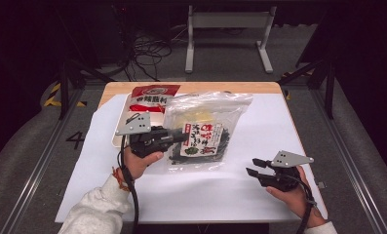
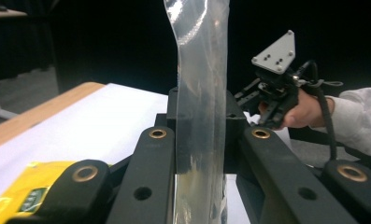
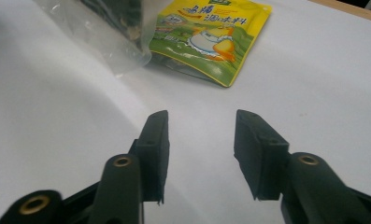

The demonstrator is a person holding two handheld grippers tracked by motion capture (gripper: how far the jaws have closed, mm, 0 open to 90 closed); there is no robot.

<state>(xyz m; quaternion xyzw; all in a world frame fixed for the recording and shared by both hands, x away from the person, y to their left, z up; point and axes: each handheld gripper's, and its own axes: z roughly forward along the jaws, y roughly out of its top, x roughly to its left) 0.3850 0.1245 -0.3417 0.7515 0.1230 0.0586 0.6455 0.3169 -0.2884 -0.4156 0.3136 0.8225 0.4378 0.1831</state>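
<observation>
A clear plastic bag (image 1: 205, 127) holding a dark seaweed packet with a white and red label is lifted off the table's middle. My left gripper (image 1: 181, 137) is shut on the bag's left edge. In the left gripper view the clear film (image 2: 202, 93) stands upright, pinched between the jaws. My right gripper (image 1: 253, 166) hovers at the front right, open, with nothing between its pads (image 3: 157, 140). It is also seen in the left gripper view as the far gripper (image 2: 255, 95). A yellow packet (image 3: 206, 39) lies flat beside the bag (image 3: 103, 32).
A red packet (image 1: 152, 96) lies at the back left, partly behind the bag. A white sheet (image 1: 279, 126) covers most of the wooden table (image 1: 191, 87). Beyond the far edge are a metal frame (image 1: 227, 22) and loose cables (image 1: 149, 53) on the floor.
</observation>
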